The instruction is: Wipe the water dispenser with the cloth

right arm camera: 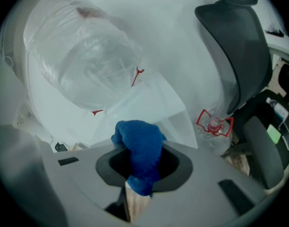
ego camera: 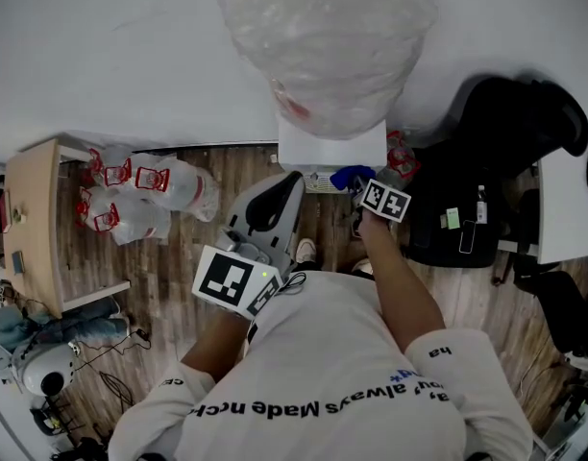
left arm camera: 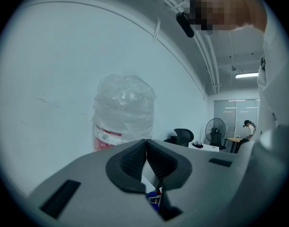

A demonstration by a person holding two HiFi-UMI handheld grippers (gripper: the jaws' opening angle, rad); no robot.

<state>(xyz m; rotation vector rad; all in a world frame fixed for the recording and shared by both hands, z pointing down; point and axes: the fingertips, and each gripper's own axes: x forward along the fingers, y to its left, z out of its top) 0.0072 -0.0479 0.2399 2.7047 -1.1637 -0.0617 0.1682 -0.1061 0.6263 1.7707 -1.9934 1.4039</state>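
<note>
right gripper view: clenched on the blue cloth (right arm camera: pixel 140 148), a bunched fold standing up past the jaws of the right gripper (right arm camera: pixel 140 174) and a short tail hanging below them. just ahead of those jaws, the white top of the water dispenser (right arm camera: pixel 156 103) under its plastic-wrapped bottle (right arm camera: pixel 83 65); cannot tell whether touching. head view: cloth at the tip of the right gripper, close against the dispenser's front. beside the right gripper and nearer the person, the left gripper (ego camera: pixel 280 195), jaws pressed together on nothing, pads meeting, pointed up toward the bottle. left of the left gripper, bagged bottles (ego camera: pixel 140 195) lying on the wood floor (ego camera: pixel 169 267). right of the right gripper, 1 black chair (ego camera: pixel 510 152).
</note>
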